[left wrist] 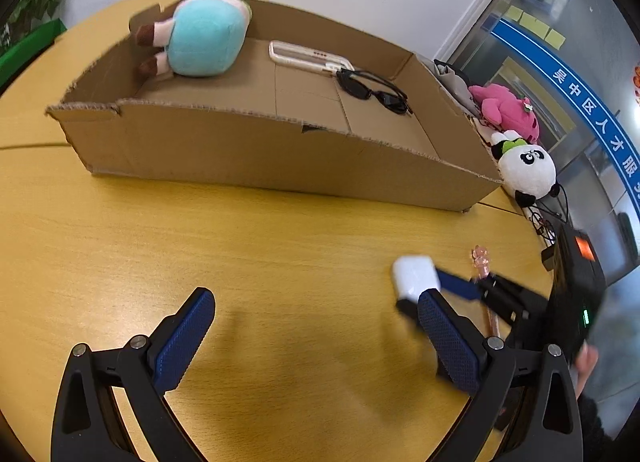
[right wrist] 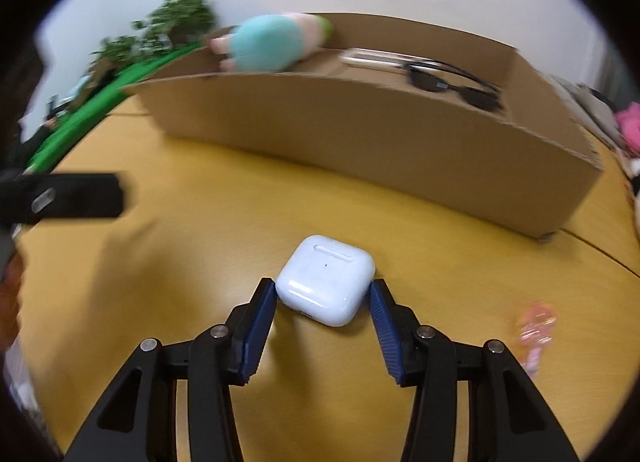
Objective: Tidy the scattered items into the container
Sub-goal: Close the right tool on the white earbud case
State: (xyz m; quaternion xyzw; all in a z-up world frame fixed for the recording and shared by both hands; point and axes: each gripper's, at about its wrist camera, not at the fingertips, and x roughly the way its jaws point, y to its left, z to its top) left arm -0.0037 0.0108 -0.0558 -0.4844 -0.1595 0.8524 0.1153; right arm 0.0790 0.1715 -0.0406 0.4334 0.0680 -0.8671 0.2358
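A white earbud case [right wrist: 326, 282] sits between the blue pads of my right gripper [right wrist: 324, 294], which is shut on it just over the yellow table [right wrist: 200, 221]. The case [left wrist: 416, 276] also shows blurred at the right of the left wrist view. My left gripper [left wrist: 316, 298] stands open over bare table with nothing between its fingers. The open cardboard box [left wrist: 240, 149] lies beyond both grippers. It holds a turquoise plush toy [left wrist: 204, 37], a white flat device [left wrist: 308, 57] and black sunglasses [left wrist: 372, 89]. A pink translucent pen [left wrist: 482, 262] lies on the table to the right of the case.
A panda plush [left wrist: 528, 169] and a pink plush [left wrist: 506, 107] sit past the box's right end, near some cables. A green plant [right wrist: 176, 21] stands beyond the table at the far left. A hand shows at the lower right of the left wrist view.
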